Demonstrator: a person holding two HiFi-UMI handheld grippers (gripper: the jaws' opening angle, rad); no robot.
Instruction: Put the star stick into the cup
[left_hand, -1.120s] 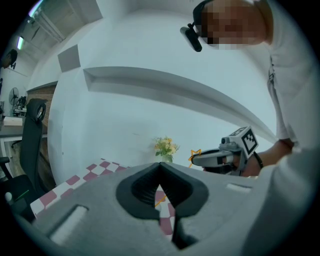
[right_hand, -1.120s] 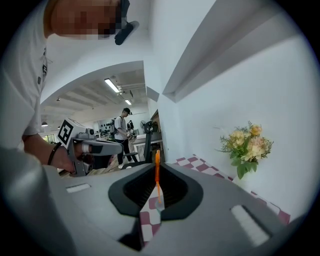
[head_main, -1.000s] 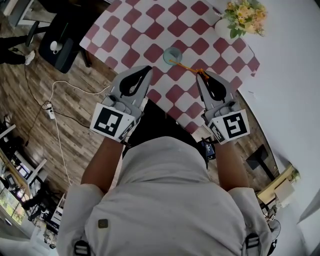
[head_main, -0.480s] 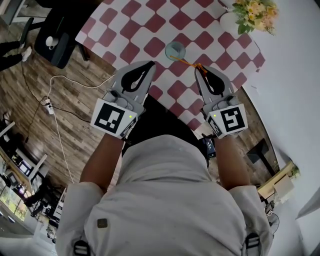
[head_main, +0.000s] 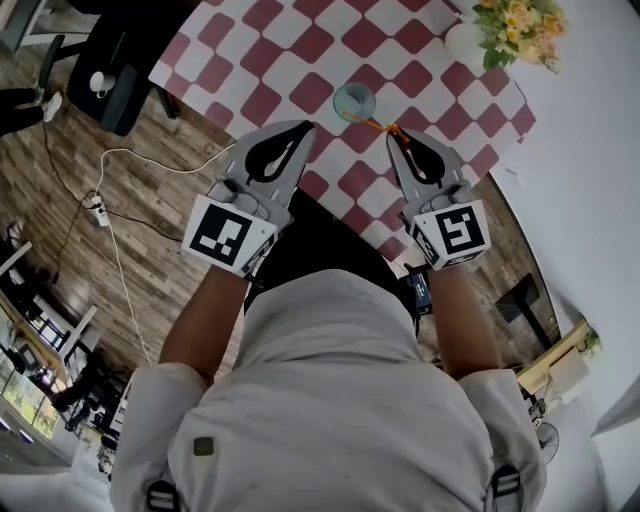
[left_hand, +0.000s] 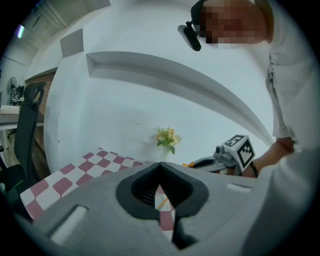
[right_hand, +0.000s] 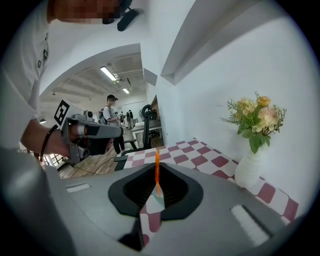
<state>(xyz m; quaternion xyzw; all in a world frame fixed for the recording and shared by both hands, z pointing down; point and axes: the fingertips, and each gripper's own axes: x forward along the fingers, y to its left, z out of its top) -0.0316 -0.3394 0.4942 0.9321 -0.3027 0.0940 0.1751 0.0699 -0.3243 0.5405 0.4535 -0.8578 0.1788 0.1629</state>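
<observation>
Your right gripper (head_main: 393, 137) is clamped on the star stick (right_hand: 157, 170). In the right gripper view the thin orange rod stands upright in the seam where the two jaws meet. From your head view the stick runs as a short orange line from those jaw tips to the near rim of the cup (head_main: 353, 100). The cup is small and pale blue-green, and it stands on the red-and-white chequered table (head_main: 290, 50). You cannot tell from any view whether the stick's far end sits inside the cup or only lies over its rim. The star itself is too small to make out. In the right gripper view only a sliver of the cup shows through the opening behind the jaws; the gripper's grey body masks the rest.

Your left gripper (head_main: 305, 126) is closed with nothing in it, its tips pressed together. It is over the near part of the table, beside the right gripper and apart from the cup. Through its opening you see only a strip of chequered cloth and a hairline of orange.

A white vase (head_main: 462, 42) with yellow flowers (head_main: 515, 25) stands at the table's far corner, right at the top edge of the head view. Your torso (head_main: 330, 400) and arms fill the lower half of that view
</observation>
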